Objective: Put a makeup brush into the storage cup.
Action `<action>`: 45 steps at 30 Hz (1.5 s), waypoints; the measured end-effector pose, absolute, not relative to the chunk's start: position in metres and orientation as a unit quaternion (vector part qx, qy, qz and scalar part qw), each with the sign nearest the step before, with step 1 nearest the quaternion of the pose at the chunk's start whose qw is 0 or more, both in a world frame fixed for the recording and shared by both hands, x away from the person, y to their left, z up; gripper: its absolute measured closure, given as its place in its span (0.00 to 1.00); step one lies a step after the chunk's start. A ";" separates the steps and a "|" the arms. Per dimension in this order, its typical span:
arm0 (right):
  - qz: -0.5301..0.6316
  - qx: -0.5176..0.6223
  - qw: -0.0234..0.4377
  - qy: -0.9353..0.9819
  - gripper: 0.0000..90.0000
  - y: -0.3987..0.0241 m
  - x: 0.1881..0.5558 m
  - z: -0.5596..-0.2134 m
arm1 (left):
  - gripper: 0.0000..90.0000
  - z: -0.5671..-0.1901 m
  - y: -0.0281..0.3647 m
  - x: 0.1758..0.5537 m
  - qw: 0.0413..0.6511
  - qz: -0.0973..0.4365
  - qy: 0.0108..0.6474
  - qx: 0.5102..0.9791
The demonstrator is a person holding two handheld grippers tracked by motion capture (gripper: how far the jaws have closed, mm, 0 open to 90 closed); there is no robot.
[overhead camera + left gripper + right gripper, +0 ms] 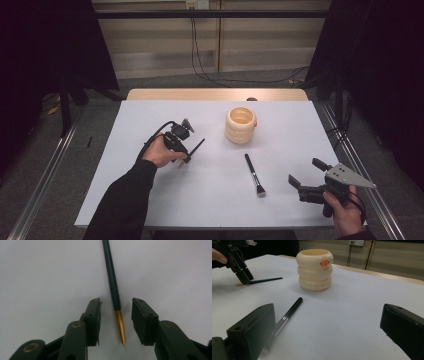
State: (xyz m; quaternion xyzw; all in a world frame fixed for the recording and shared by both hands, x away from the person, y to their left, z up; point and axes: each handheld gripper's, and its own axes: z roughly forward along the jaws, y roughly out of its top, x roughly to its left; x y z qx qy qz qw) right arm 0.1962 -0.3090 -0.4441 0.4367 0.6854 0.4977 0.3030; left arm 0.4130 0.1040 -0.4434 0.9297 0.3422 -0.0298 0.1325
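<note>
Near the worktop's left edge the left claw [116, 305] straddles the gold ferrule of a thin dark brush [113, 290] lying flat, pads not yet pressing it (a pickup seems intended), while the right claw [305, 176] waits released near the front right corner.

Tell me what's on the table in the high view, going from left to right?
left gripper over the thin dark brush → cream ringed cup → black makeup brush → right gripper
</note>
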 end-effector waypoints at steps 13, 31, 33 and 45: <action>0.497 0.436 0.303 0.686 0.00 -0.308 0.197 -0.444 | 0.84 -0.446 0.092 0.411 0.100 -0.002 0.332 0.938; 0.495 0.438 0.302 0.687 0.00 -0.308 0.197 -0.444 | 0.93 -0.446 0.089 0.413 0.084 -0.007 0.336 0.938; 0.495 0.438 0.303 0.687 0.00 -0.308 0.196 -0.444 | 0.93 -0.446 0.090 0.414 0.084 -0.010 0.337 0.938; 0.494 0.438 0.305 0.686 0.00 -0.308 0.196 -0.444 | 0.93 -0.445 0.095 0.415 0.101 -0.017 0.349 0.931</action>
